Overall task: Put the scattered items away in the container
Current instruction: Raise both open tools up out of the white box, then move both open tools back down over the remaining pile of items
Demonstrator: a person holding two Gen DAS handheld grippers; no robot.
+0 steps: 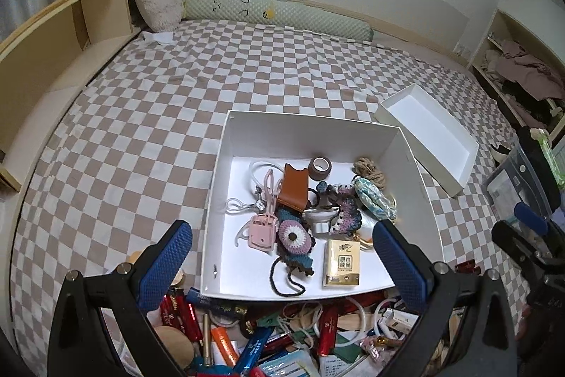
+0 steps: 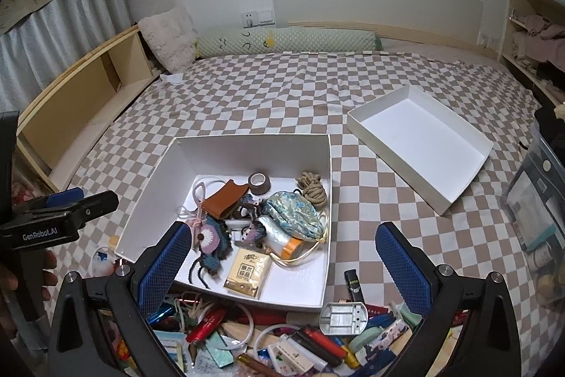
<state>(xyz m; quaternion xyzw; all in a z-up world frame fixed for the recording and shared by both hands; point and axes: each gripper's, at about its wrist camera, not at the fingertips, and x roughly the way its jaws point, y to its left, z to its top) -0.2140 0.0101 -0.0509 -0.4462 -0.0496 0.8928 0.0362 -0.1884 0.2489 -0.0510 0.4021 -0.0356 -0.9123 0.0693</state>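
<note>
Hovering over a checkered bedspread (image 1: 148,115), two hand-held grippers are hanging above a heap of small clutter and a white box. At far left in the right wrist view, a person's hand (image 2: 21,274) is gripping the handle of the left gripper (image 1: 282,257), whose black body is carrying the readable lettering "GenRobot.AI"; in its own view its blue-padded fingers (image 1: 166,267) are standing wide apart with nothing between them. Just in front of both tools, the scattered items (image 2: 282,338) are lying in a pile at the box's near wall: red and blue tubes, white rings, packets and a silver-grey plastic part (image 2: 344,315), their small print too blurred to read. Beyond them, the white box (image 2: 226,151) is sitting open on the bed, holding a brown tape roll (image 2: 259,182), a tan leather pouch (image 2: 224,198), a crocheted piece (image 2: 213,239), a coil of rope (image 2: 312,188), a patterned blue cloth pouch (image 2: 295,214) and a yellow tissue pack (image 2: 249,272) printed with Chinese characters. Further right, the box's lid (image 2: 423,143) is lying upturned, apart from the box. The right gripper (image 2: 282,257) is likewise spread open and empty, and a black stick marked "ASTC", as far as it can be read (image 2: 354,285), is resting beside the box's right corner.
</note>
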